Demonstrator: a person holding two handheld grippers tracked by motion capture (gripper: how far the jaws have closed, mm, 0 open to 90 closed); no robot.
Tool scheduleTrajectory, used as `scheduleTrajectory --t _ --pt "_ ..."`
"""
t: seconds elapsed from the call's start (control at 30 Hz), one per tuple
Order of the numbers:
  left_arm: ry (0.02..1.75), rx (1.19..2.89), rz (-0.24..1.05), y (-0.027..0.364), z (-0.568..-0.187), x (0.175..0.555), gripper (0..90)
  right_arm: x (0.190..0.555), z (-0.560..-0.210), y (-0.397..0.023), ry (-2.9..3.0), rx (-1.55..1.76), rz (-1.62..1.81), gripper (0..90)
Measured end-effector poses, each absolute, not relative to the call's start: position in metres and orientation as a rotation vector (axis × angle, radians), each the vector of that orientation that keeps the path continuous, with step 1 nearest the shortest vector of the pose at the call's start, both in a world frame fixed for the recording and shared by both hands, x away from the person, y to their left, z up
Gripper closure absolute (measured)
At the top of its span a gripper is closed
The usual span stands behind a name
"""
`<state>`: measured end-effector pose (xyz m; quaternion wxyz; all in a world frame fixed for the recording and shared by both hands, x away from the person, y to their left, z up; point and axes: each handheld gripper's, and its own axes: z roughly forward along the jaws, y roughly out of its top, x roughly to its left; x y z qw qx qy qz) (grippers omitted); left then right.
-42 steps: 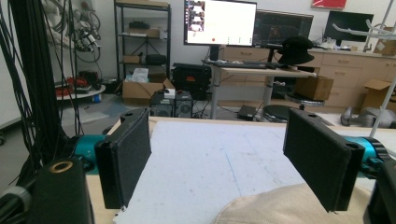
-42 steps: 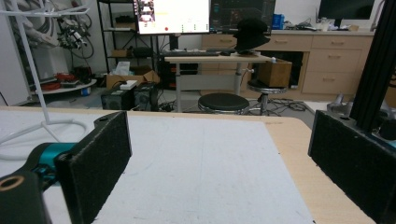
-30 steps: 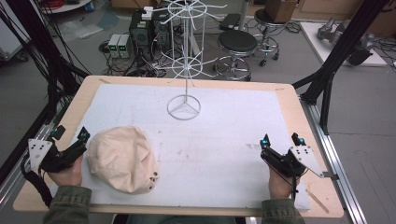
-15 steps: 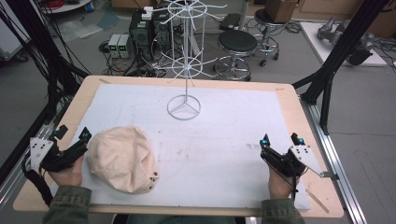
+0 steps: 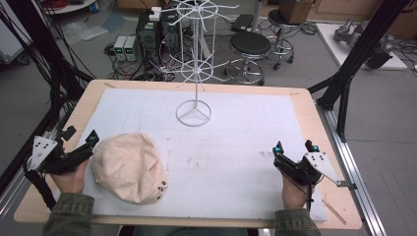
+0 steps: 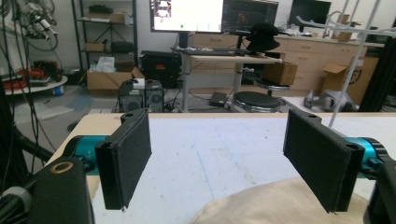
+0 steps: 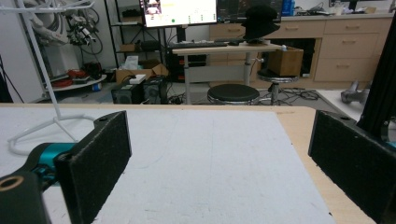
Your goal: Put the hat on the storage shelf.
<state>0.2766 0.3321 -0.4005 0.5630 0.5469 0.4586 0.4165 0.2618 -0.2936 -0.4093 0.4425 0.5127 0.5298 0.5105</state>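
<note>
Cap (image 5: 129,167) at 8 o'clock; rack (image 5: 194,93) at 12; left gripper (image 5: 80,143) and right gripper (image 5: 295,147) both released.

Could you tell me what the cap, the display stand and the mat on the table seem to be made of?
The cap looks like soft beige cloth, matte, creased, with small eyelets near its edge. The display stand appears to be thin white-coated metal wire, with a ring base and radiating hooks. The mat seems a white matte sheet, faintly scuffed, possibly foam or fabric; it lies on a light wooden table.
</note>
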Motion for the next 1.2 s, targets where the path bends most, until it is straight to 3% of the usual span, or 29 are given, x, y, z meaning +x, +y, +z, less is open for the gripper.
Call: scheduleTrajectory --t 0.5,1.2 --pt "1.029 1.388 0.926 0.323 -0.380 0.295 25.0 0.263 -0.409 -0.292 1.314 1.264 1.278 4.6" --pt "0.929 1.641 0.742 0.312 -0.367 0.330 25.7 0.264 -0.409 -0.292 1.318 1.266 1.284 4.4"
